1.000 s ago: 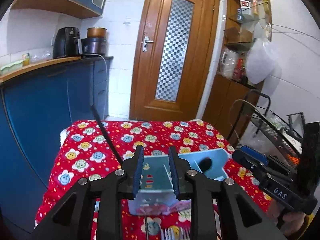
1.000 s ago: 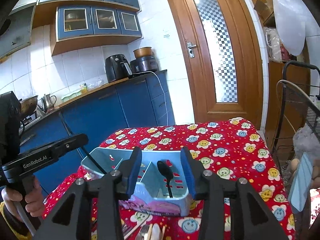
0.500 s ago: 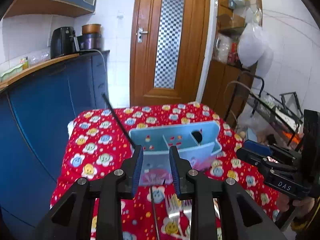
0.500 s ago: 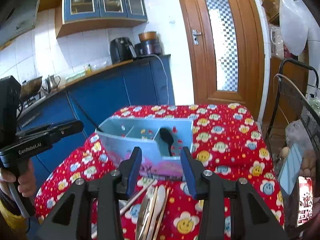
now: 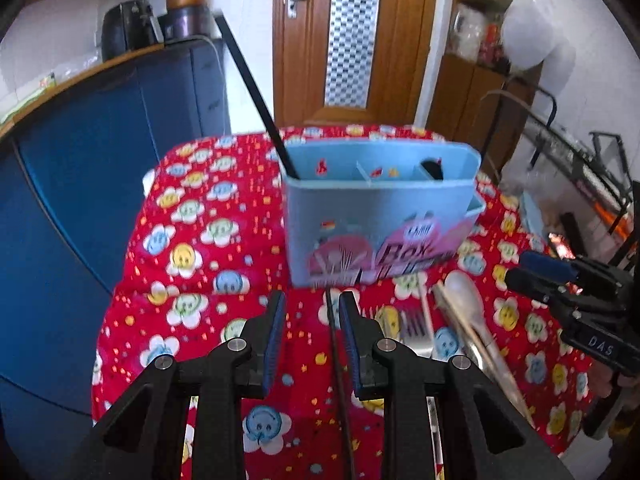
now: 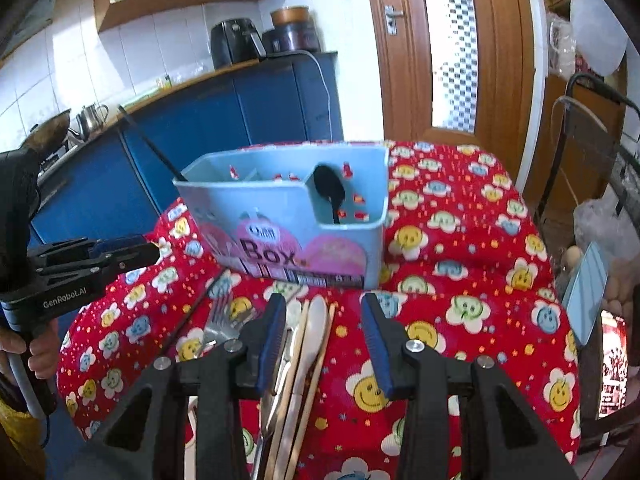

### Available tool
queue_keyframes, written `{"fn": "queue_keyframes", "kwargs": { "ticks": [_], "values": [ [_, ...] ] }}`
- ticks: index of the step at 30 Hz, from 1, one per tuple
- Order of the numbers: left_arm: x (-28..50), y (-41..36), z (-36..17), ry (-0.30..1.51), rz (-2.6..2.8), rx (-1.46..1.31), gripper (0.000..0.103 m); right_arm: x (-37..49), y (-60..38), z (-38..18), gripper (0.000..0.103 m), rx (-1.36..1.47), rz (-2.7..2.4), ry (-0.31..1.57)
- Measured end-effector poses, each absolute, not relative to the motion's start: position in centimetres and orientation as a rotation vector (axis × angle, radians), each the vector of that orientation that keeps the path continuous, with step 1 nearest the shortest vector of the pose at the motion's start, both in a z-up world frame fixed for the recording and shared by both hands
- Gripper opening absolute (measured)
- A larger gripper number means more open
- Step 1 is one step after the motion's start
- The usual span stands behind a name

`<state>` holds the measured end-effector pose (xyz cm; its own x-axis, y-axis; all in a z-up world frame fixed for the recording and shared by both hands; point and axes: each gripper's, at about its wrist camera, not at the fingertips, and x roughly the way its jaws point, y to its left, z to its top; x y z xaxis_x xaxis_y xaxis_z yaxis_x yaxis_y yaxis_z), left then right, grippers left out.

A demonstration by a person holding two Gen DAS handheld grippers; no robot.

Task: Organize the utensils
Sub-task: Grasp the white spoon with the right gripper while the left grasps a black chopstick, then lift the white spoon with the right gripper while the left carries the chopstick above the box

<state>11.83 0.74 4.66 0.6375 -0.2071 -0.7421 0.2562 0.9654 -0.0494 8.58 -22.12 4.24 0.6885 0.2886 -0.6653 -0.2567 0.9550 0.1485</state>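
Observation:
A light blue utensil box (image 5: 380,216) (image 6: 288,220) stands on the red flowered tablecloth (image 5: 192,248). A black chopstick (image 5: 256,96) leans out of its left compartment and a black spoon (image 6: 330,192) stands in its right one. In front of it lie a black chopstick (image 5: 336,368), a metal fork (image 5: 416,328) (image 6: 218,322), a pale spoon (image 5: 464,300) (image 6: 312,332) and wooden chopsticks (image 6: 320,364). My left gripper (image 5: 311,320) is open and empty, with the lying black chopstick between its fingers. My right gripper (image 6: 323,328) is open and empty above the spoon and chopsticks.
Blue kitchen cabinets (image 5: 80,184) stand left of the table, with an air fryer (image 6: 234,42) on the counter. A wooden door (image 5: 352,40) is behind. A metal wire rack (image 5: 568,152) and shelves stand at the right. The table edge drops off at left and right.
Both grippers have pulled back from the box and tilted down, so the loose utensils in front of the box have come into view. Both have stayed open.

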Motion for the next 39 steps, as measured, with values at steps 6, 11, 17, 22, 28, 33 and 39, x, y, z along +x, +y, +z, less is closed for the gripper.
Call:
{"fn": "queue_keyframes", "kwargs": {
  "ticks": [6,11,17,22,28,33,39],
  "values": [
    [12.7,0.2,2.4,0.931,-0.263,0.086,0.028,9.6,-22.1,2.6,0.032,0.06,0.312,0.85],
    [13.4,-0.3,0.8,0.998,-0.265,0.114,0.028,10.5,-22.1,1.6,0.028,0.075,0.322,0.919],
    [14.1,-0.7,-0.7,1.094,-0.301,0.108,0.027,11.2,-22.0,0.9,0.025,0.079,0.342,0.971],
    [14.8,-1.2,-0.8,1.134,-0.315,0.126,0.027,11.9,-21.7,0.3,0.023,0.072,0.345,1.011],
    [16.2,-2.4,-0.9,1.186,-0.33,0.188,0.027,13.2,-21.5,-0.2,0.017,0.07,0.34,1.064],
    [16.7,-3.3,-0.8,1.202,-0.341,0.212,0.008,14.0,-20.9,-0.1,0.009,0.04,0.34,1.079],
    [16.1,-2.4,-0.7,1.153,-0.352,0.127,0.005,13.6,-21.1,0.2,0.006,0.065,0.356,1.064]
  ]
}}
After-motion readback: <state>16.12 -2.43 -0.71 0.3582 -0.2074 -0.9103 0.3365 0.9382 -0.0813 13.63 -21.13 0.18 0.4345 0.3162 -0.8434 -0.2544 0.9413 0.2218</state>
